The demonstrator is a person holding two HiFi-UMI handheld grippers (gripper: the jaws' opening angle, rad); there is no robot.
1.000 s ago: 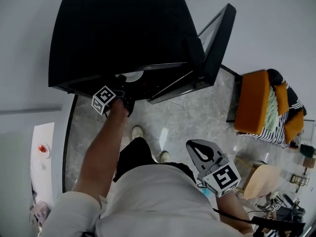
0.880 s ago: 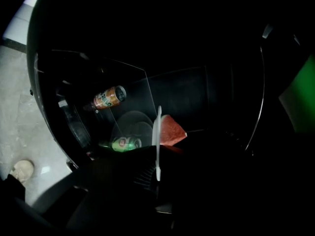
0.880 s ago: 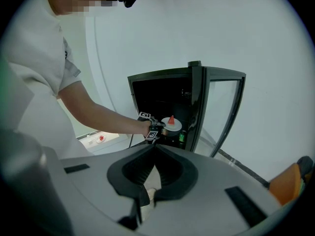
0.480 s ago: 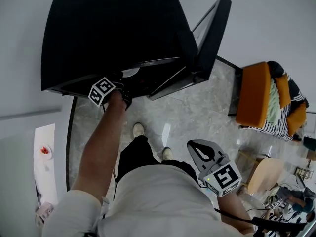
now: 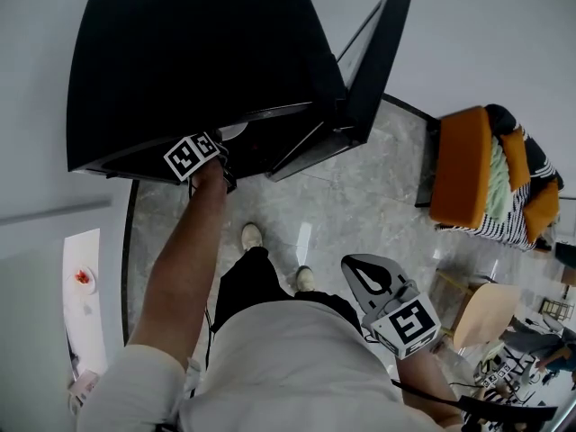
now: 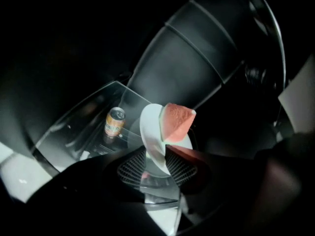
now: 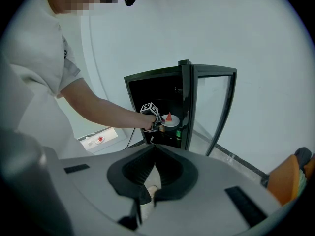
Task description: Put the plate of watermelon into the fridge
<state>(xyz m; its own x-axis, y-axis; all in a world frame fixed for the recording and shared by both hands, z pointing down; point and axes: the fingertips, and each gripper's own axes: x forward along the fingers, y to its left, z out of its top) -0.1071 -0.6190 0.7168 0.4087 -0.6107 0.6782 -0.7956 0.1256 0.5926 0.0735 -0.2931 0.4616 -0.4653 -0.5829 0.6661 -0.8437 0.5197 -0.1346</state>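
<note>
While the person's left arm reaches into the open black fridge [image 5: 198,61], the left gripper [image 6: 157,170] sits at the front edge of a glass shelf [image 6: 83,122]. Its jaws have just been opening and now stand apart. The near rim of the white plate [image 6: 150,132] lies between them, with no pad visibly pressing on it. The plate rests inside the fridge on that shelf. It carries one wedge of watermelon [image 6: 176,123], red flesh up and pale rind against the plate. The right gripper view shows the plate sitting level, just beyond the left gripper's marker cube [image 7: 149,109]. An orange drink can [image 6: 114,122] stands upright farther back on the shelf, to the left of the plate and apart from it.

The right gripper [image 7: 153,147] is held low beside the person's body, well apart from the fridge, with its jaws closed together and nothing between them. The fridge door [image 5: 369,52] stands swung wide on the right. On the grey stone floor [image 5: 360,205] to the right is an orange armchair [image 5: 463,183] with striped cushions. A low white desk [image 5: 85,304] at the far left bears a small red item.
</note>
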